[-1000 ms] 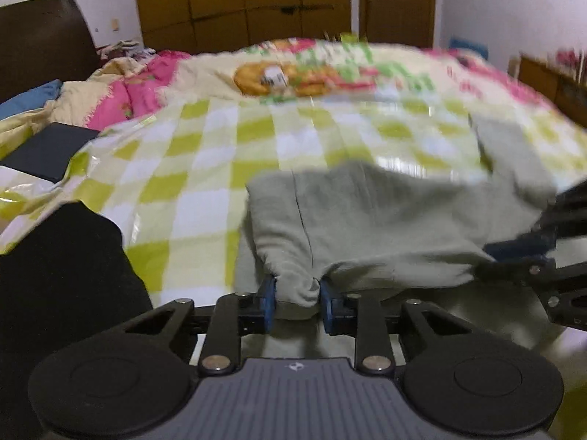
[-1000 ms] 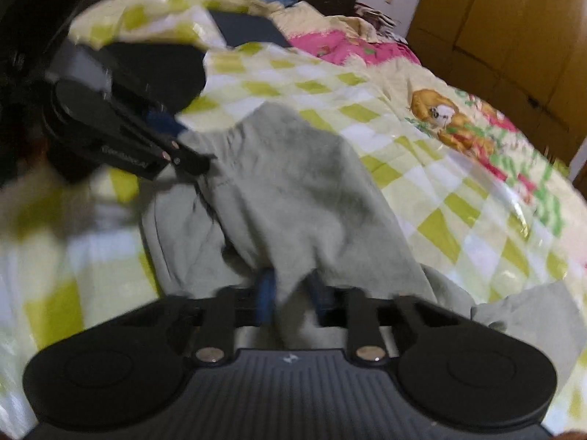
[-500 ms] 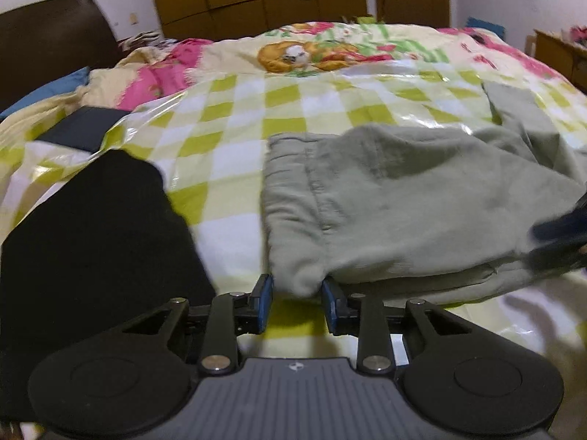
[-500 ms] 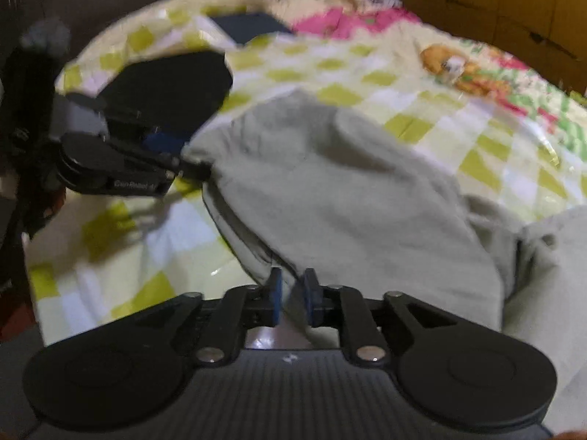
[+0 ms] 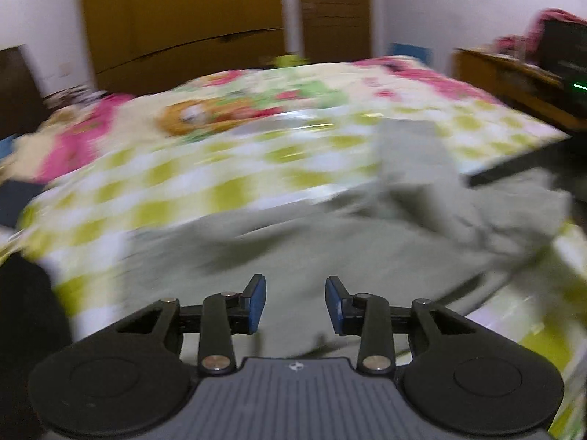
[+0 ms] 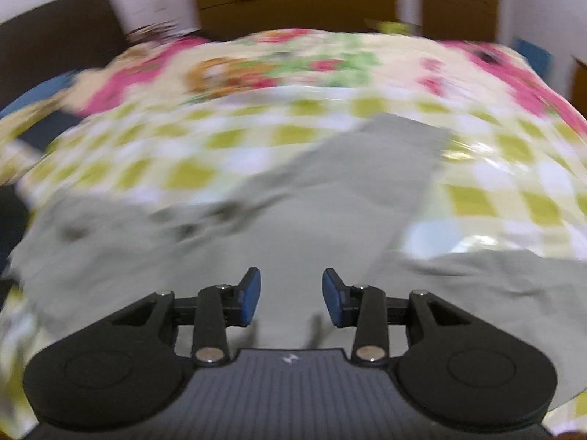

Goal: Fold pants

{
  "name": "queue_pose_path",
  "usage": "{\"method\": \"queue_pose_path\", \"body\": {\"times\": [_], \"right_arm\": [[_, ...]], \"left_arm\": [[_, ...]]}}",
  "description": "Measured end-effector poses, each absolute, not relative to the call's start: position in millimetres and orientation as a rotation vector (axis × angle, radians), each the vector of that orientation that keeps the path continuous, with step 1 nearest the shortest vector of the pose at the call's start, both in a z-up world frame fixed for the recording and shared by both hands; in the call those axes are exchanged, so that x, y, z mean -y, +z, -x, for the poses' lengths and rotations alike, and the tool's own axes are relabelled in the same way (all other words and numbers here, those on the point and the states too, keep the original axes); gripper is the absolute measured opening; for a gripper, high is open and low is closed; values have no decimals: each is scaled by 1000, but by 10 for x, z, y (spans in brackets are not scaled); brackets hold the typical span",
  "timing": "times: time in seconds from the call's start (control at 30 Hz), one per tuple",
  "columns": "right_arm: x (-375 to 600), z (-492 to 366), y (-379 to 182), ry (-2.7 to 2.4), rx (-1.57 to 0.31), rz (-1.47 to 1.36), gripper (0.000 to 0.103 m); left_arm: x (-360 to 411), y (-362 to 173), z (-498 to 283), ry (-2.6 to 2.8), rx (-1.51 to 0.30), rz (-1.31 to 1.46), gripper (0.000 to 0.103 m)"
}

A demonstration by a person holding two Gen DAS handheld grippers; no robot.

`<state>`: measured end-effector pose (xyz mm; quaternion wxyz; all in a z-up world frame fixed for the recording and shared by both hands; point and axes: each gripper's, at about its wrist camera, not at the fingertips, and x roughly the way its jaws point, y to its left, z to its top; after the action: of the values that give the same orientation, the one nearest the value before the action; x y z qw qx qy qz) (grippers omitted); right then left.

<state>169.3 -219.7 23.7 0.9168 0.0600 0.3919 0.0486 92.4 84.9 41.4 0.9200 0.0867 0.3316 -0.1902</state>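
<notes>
Grey-green pants (image 5: 330, 242) lie spread on a bed covered by a green-and-white checked sheet (image 5: 205, 190). In the left wrist view my left gripper (image 5: 295, 304) is open and empty just above the near part of the cloth. In the right wrist view the pants (image 6: 293, 227) fill the foreground, one leg (image 6: 389, 157) reaching toward the far right. My right gripper (image 6: 291, 300) is open and empty above the cloth. Both views are motion-blurred.
A black garment (image 5: 25, 330) lies at the left edge of the bed. A floral quilt (image 5: 234, 110) covers the far part. A wooden wardrobe (image 5: 190, 22) stands behind. A wooden desk (image 5: 513, 84) is at the right, a dark headboard (image 6: 62, 36) at the left.
Both grippers have let go of the pants and opened. The pants now lie flat on the bed. Both cameras are moving fast, so the views blur.
</notes>
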Motion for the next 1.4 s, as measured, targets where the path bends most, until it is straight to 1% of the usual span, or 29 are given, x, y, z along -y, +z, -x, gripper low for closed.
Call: {"method": "queue_pose_path", "body": {"times": [0.2, 0.33, 0.47, 0.6, 0.67, 0.7, 0.73, 0.77, 0.87, 1.0, 1.27, 1.33, 1.4], "right_arm": [[2910, -2375, 40, -24, -796, -225, 38], [3228, -2773, -92, -24, -806, -311, 38], [3363, -3095, -179, 6, -791, -356, 39], [3506, -3315, -304, 25, -773, -482, 39], [3570, -3391, -358, 16, -767, -542, 32], [3608, -3425, -379, 7, -770, -572, 15], [3654, -3443, -399, 0, -776, -606, 4], [3716, -3436, -418, 8, -774, -659, 4], [3824, -3321, -354, 22, -724, -714, 3], [4024, -2979, -80, 33, -637, -747, 3], [4681, -1535, 579, -78, -487, -700, 3], [4829, -1192, 608, -124, -479, -695, 3], [4929, -983, 508, -164, -517, -683, 3]], "left_arm": [[169, 276, -1269, -577, -704, -182, 49], [637, 148, -1437, -609, -744, -162, 50], [903, 52, -1507, -590, -747, -200, 53], [988, 91, -1501, -571, -729, -201, 54], [1010, 111, -1500, -565, -726, -218, 54], [1022, 114, -1501, -561, -724, -230, 54], [1024, 120, -1481, -559, -725, -239, 55], [1029, 123, -1481, -555, -727, -245, 55], [1049, 134, -1486, -548, -730, -243, 55], [1115, 175, -1471, -558, -722, -248, 55], [1473, 278, -1269, -676, -678, -269, 55], [1572, 266, -1199, -702, -681, -283, 56], [1677, 230, -1128, -723, -692, -311, 56]]}}
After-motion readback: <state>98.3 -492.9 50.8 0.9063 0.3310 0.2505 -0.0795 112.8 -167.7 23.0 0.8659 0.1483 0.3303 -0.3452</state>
